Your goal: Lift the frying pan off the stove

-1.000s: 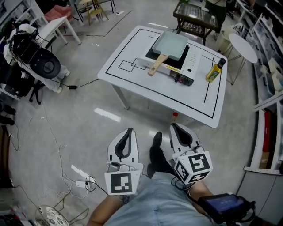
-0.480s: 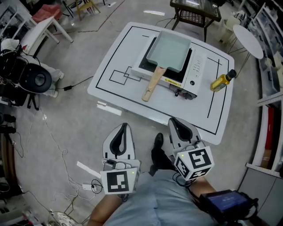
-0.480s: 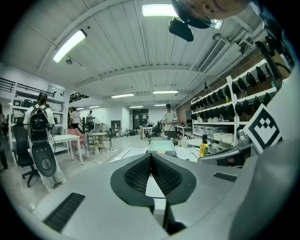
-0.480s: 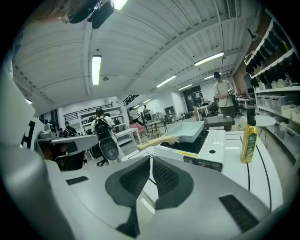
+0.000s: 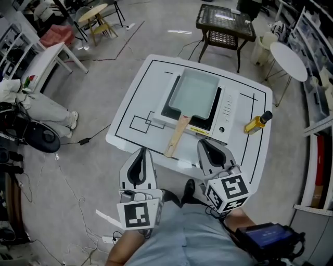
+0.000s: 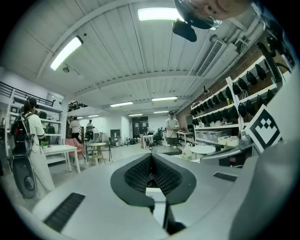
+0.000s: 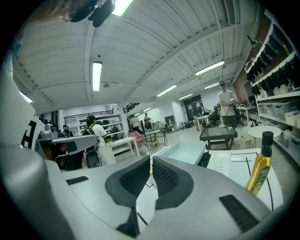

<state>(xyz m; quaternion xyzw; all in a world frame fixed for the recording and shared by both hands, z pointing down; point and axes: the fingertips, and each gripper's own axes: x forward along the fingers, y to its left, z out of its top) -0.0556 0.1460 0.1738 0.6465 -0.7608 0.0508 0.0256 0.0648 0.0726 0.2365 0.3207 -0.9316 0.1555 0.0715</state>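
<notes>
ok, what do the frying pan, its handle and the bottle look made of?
Frying pan: pale grey-green, matte, no glare; probably coated metal.
Handle: light tan, looks like wood; grain too small to tell.
Bottle: see-through yellow body, dark cap; plastic or glass, can't tell which.

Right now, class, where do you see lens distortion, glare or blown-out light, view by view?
Head view: wide-angle bend bows the table edges; a bright streak on the floor, likely lamp glare. Left gripper view: fisheye circle, black corners, ceiling lamp blown out. Right gripper view: same fisheye curve, bottle fairly sharp.
</notes>
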